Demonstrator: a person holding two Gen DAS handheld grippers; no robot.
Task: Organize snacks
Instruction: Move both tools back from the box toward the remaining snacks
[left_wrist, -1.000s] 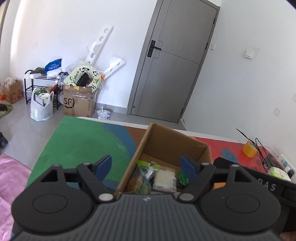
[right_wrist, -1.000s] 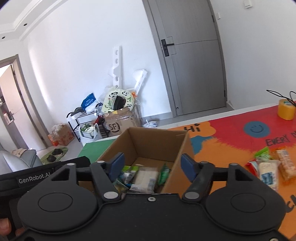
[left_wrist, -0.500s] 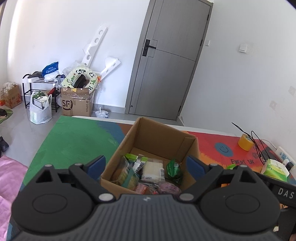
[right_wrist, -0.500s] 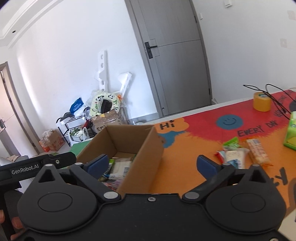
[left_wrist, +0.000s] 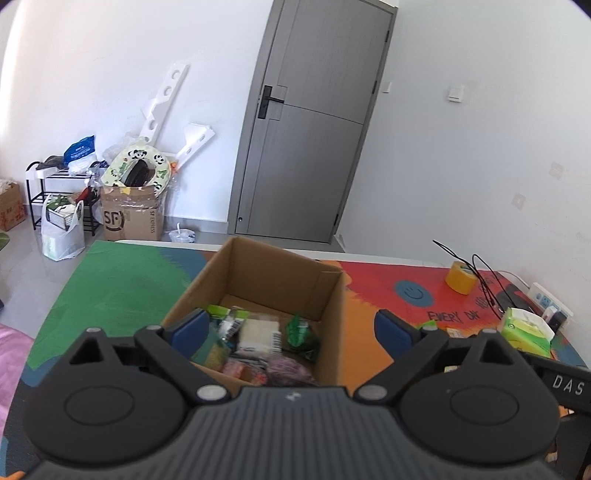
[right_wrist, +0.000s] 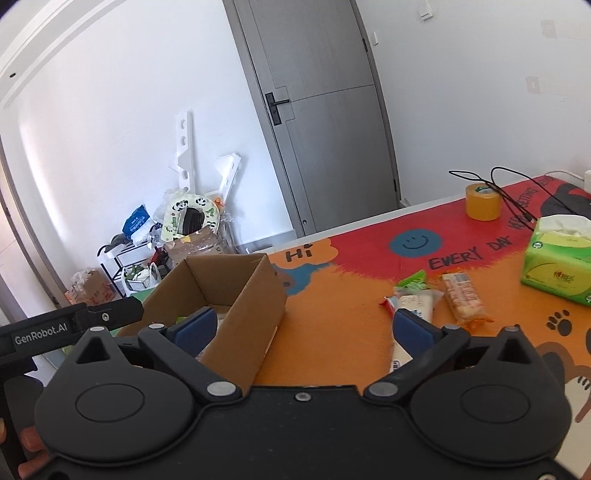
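An open cardboard box (left_wrist: 273, 273) stands on the colourful table mat and holds several snack packets (left_wrist: 258, 332). My left gripper (left_wrist: 291, 328) hangs just before and above the box's near edge; its jaws are opening and nothing is between the pads. My right gripper (right_wrist: 303, 328) is open and empty, with the box (right_wrist: 251, 306) by its left finger. Loose snacks lie ahead of its right finger: a white packet (right_wrist: 417, 299), an orange bar (right_wrist: 463, 299) and a green packet (right_wrist: 413, 279). The left gripper's body (right_wrist: 74, 325) shows at the left of the right wrist view.
A green tissue pack (right_wrist: 561, 266) and a yellow tape roll (right_wrist: 482, 201) sit at the far right of the mat, with black cables and a power strip (left_wrist: 546, 299) near the wall. Beyond the table are a grey door, cardboard boxes and bags on the floor.
The left gripper drew back a little from the box while its jaws widened. The right gripper swung right, from over the box towards the loose snacks, and its jaws spread wide.
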